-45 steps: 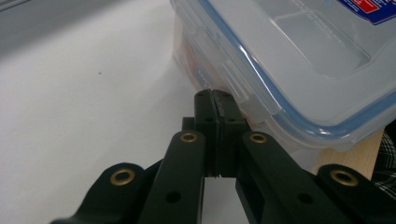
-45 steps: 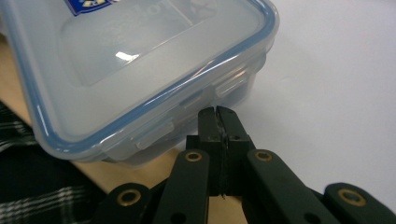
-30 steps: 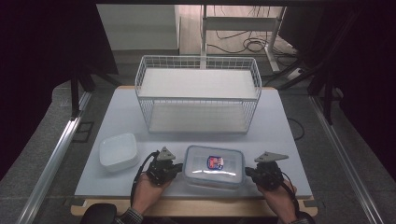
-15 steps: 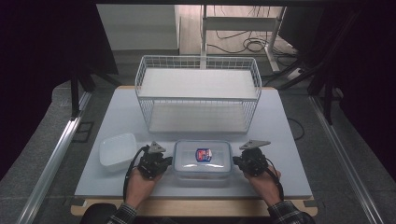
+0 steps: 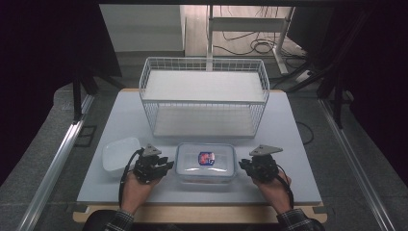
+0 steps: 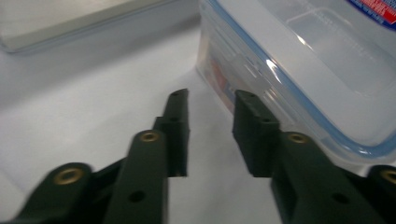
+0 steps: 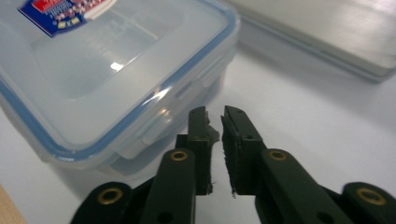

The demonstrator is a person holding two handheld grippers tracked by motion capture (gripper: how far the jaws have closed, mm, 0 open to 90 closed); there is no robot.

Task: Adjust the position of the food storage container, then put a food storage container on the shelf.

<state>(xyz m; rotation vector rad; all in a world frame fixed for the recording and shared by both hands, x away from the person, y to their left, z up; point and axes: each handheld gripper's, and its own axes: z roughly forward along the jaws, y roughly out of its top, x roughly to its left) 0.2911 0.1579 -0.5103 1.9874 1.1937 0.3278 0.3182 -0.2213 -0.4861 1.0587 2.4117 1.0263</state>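
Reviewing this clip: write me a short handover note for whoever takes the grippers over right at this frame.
Left gripper: jaws have just been opening, nothing between them, beside the left end of the lidded container.
Right gripper: jaws have just parted slightly, a narrow gap, empty, at the container's right end.
Container sits at the front of the table, lid on, before the wire basket. A white bowl lies to its left.
Done: both grippers are placed at the container's ends.
Left: probably the end latches; neither is gripped yet.
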